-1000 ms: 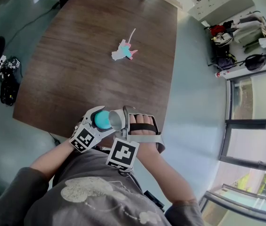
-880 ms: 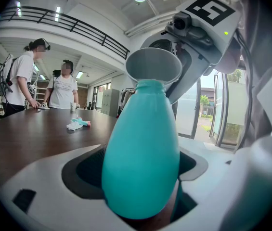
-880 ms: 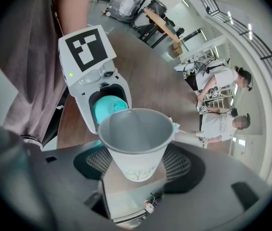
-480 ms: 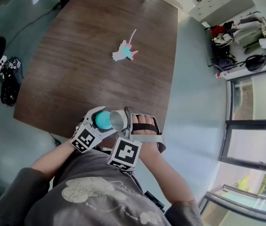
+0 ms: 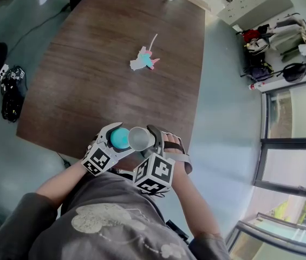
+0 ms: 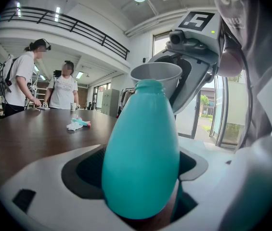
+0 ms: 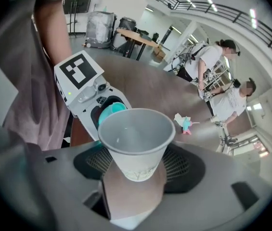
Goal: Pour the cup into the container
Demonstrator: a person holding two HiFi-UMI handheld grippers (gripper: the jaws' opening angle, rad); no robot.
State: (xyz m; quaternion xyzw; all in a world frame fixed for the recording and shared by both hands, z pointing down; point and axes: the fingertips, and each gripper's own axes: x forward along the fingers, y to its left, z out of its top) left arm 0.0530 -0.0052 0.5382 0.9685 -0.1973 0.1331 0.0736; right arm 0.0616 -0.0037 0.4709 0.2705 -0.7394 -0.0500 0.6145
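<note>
The person is standing at the near edge of the tabletop (image 5: 104,64), holding both tools close to the body. The left hand-held gripper (image 5: 115,141) is clamping a teal bottle (image 6: 140,153) around its belly, the narrow mouth pointing up. The right hand-held gripper (image 5: 148,140) is gripping a paper cup (image 7: 136,143) by its lower wall, jaws pressing on either side. The cup is hanging just right of the bottle's mouth and slightly above it; I cannot tell whether rim and mouth are touching, and I am not making out what, if anything, is lying inside the cup.

The cup is looking light and thin-walled, so I am guessing it will buckle under a hard squeeze; the low grip is leaving the rim free to act as a lip. The bottle is looking smooth and rounded, likely slippery, and its small opening is giving little room for error, so a slow tip seems wise.

Far out on the tabletop a small pink-and-teal toy (image 5: 144,59) is lying well apart from everything.
</note>
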